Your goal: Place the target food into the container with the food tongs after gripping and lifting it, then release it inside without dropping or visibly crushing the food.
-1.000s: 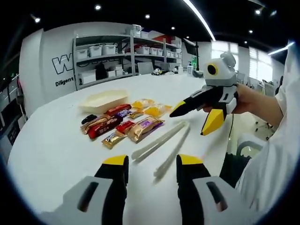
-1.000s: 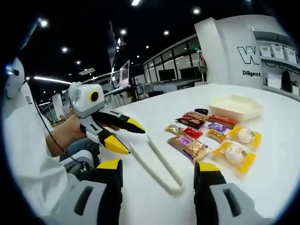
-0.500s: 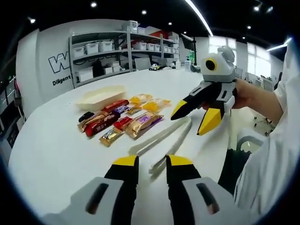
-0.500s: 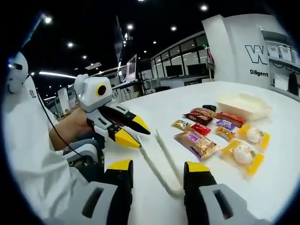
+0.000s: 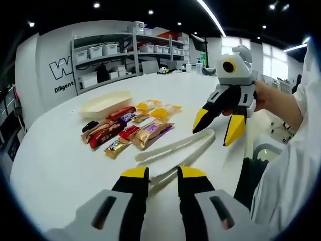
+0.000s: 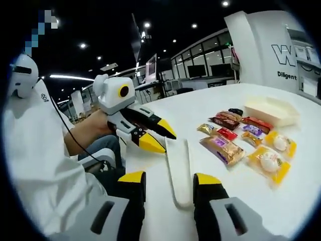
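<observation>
On the white table (image 5: 55, 160) the left gripper (image 5: 163, 173) pinches the near end of the pale food tongs (image 5: 180, 150) between narrowed jaws, the right gripper (image 5: 220, 128) hovers open-jawed above their far part, wrapped snacks (image 5: 128, 131) lie beyond, and the cream container (image 5: 106, 103) sits farthest.

Tongs' (image 5: 173, 158) near end seemingly hidden.

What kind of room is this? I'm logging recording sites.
Probably an open office or lab workspace: metal shelving stacked with storage bins, ceiling strip lights, lettering on the wall, and a large white table laid with wrapped snacks.
</observation>
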